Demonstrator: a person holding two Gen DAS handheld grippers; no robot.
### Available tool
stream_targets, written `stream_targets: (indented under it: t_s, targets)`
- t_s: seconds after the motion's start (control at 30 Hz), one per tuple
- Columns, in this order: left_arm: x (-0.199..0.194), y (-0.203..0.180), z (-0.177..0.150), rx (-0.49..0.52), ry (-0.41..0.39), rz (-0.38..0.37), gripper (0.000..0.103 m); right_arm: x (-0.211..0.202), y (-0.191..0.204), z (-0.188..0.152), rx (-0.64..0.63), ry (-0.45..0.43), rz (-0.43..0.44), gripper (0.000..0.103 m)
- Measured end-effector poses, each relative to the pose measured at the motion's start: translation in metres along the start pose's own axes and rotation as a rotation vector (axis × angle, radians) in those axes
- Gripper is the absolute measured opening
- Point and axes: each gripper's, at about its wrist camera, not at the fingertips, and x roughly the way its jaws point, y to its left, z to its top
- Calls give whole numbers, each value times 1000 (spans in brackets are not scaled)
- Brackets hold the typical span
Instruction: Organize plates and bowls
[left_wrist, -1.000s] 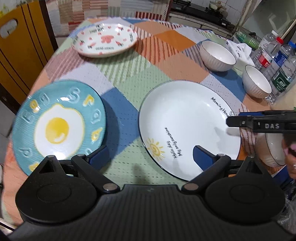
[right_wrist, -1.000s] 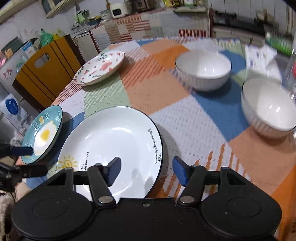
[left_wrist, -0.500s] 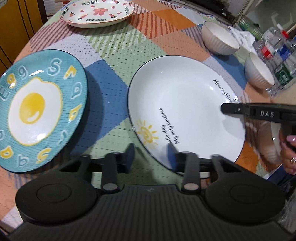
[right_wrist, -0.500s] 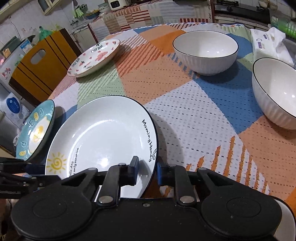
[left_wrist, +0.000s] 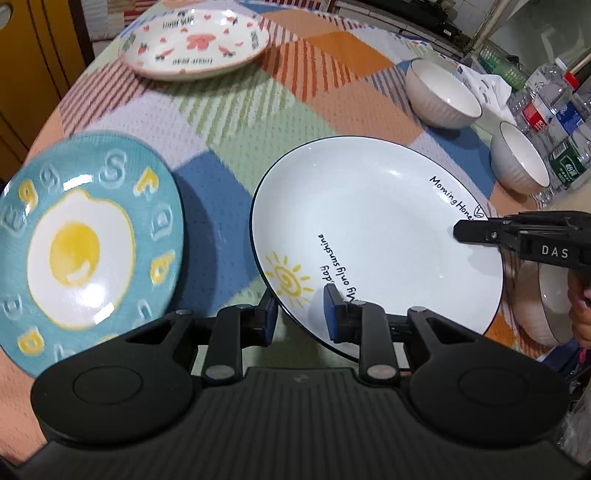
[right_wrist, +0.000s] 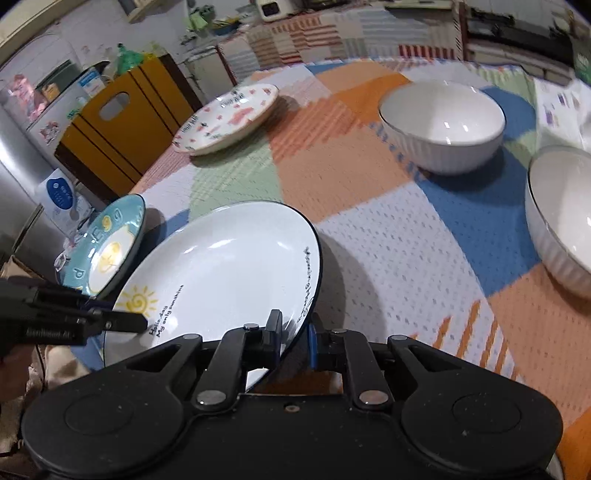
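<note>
A white plate with a sun drawing (left_wrist: 376, 229) (right_wrist: 221, 266) is gripped at two edges. Its near rim sits between the pads of my left gripper (left_wrist: 299, 317), whose jaws are closing on it. My right gripper (right_wrist: 293, 332) is shut on the rim by the black lettering, and it shows side-on in the left wrist view (left_wrist: 458, 232). The plate looks tilted and raised off the cloth. A teal fried-egg plate (left_wrist: 85, 243) (right_wrist: 110, 247) lies just left of it. A pink-patterned plate (left_wrist: 195, 40) (right_wrist: 229, 118) sits at the far end.
Two white ribbed bowls (left_wrist: 443, 92) (left_wrist: 521, 162) stand at the right, and a third bowl (left_wrist: 543, 306) sits below the right gripper. Water bottles (left_wrist: 554, 110) crowd the right edge of the table. A yellow cabinet (right_wrist: 118, 122) stands beyond the table's left side.
Both grippers went from wide open to closed on the white plate's rim. The plate, flat on the cloth before, now sits tilted and lifted.
</note>
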Motion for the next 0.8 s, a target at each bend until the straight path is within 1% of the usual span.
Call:
stream_targets:
  t_s: [0.1,0.2,0.3,0.37,0.47,0.67,0.8]
  targets:
    - [-4,-2,8,14,-40,24,24,1,1,10,-12,-23,-3,18]
    - [-4,0,21,6,-55,28,24,1,-2,22,-19,-50,0,18]
    - [1,1,37,27,-67,38,24,5,-3,35,-32,-62,-13,18]
    - [6,2,49,51,-62,37,24,10,-7,44,-19,-64,-21,19]
    - [16,6,63,58,-46,23,25,18,-12,54,-20,-66,-43,19]
    - [27,3,80,116,-90,51,25,33,-16,71,-10,-75,-78,20]
    - [41,3,85,113,-60,50,25,40,-20,73,7,-73,-111,20]
